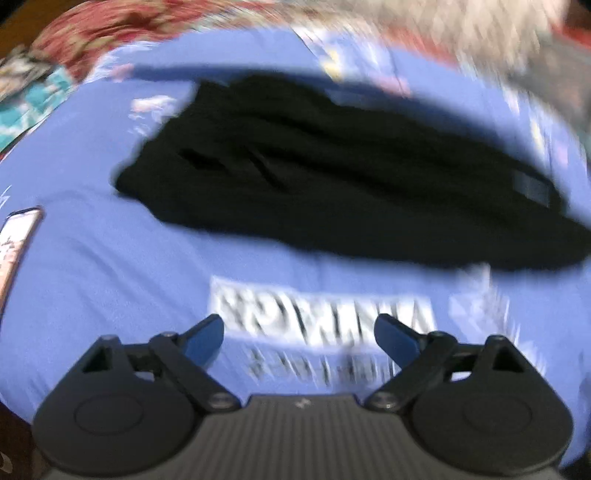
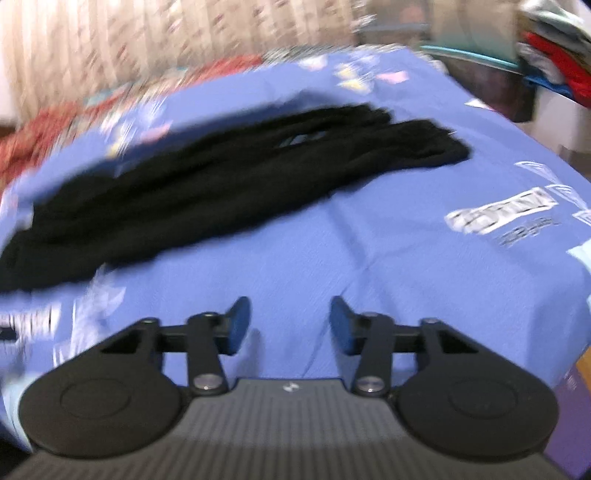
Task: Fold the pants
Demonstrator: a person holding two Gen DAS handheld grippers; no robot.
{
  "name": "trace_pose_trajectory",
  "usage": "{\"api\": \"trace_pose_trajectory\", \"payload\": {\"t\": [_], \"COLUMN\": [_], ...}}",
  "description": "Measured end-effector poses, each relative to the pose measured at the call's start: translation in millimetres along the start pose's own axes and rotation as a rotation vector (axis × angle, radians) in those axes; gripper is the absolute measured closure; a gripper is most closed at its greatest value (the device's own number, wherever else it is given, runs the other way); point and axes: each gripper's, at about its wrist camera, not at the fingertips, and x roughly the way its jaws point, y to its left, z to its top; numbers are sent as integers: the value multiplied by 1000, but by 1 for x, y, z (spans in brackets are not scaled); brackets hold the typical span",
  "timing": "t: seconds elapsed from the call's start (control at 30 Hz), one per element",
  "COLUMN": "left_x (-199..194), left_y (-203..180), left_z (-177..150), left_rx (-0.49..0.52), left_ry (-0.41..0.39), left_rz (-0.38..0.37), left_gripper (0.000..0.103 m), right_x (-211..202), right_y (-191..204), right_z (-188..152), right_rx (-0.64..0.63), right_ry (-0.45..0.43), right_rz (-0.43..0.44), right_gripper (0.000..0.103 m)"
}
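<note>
Black pants [image 1: 332,177] lie stretched out on a blue printed bedsheet [image 1: 110,277]. In the left wrist view the waist end is at the upper left and a grey label sits near the right. In the right wrist view the pants [image 2: 221,184] run from lower left to upper right, with the two leg ends at the upper right. My left gripper [image 1: 299,338] is open and empty, above the sheet in front of the pants. My right gripper [image 2: 291,325] is open and empty, above bare sheet in front of the pants. Both views are motion-blurred.
A phone [image 1: 16,251] lies on the sheet at the left edge. A red patterned cloth [image 1: 110,33] lies behind the sheet. A curtain [image 2: 147,33] hangs at the back. Piled clothes [image 2: 554,55] sit past the bed's right edge.
</note>
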Motion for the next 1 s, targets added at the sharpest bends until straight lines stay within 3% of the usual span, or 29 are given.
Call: {"api": "trace_pose_trajectory", "payload": {"t": [0.1, 0.23, 0.37, 0.43, 0.53, 0.6, 0.63, 0.67, 0.73, 0.77, 0.87, 1.0], "left_x": [-2, 27, 64, 74, 84, 93, 94, 97, 99, 100, 89, 56], "left_y": [34, 82, 101, 99, 91, 85, 80, 76, 72, 73, 76, 79], "left_z": [29, 54, 63, 61, 71, 79, 81, 85, 87, 90, 90, 80], "left_rx": [-154, -425, -566, -608, -587, -571, -562, -553, -543, -550, -570, -549], "left_ry": [-35, 36, 100, 93, 70, 91, 95, 97, 108, 108, 106, 101], "left_rz": [-13, -79, -122, -121, -111, -89, -62, -32, 15, 15, -3, -16], "left_gripper": [9, 9, 14, 14, 23, 47, 52, 64, 77, 83, 94, 94], "right_x": [5, 33, 75, 98, 121, 137, 144, 148, 156, 159, 153, 113], "right_y": [-39, -98, -148, -166, -182, -185, -186, -182, -172, -165, -173, -187], "right_z": [35, 72, 90, 95, 101, 106, 109, 111, 121, 128, 140, 152], "right_rx": [159, 414, 619, 687, 774, 826, 841, 848, 812, 764, 711, 679], "right_ry": [-39, -45, -3, 14, 34, 27, 22, 18, 25, 47, 47, -41], "right_rz": [-3, -7, 0, -9, 2, 40, 53, 54, 39, 12, -36, -65], "right_gripper": [59, 58, 57, 57, 56, 54, 54, 54, 70, 95, 95, 96]}}
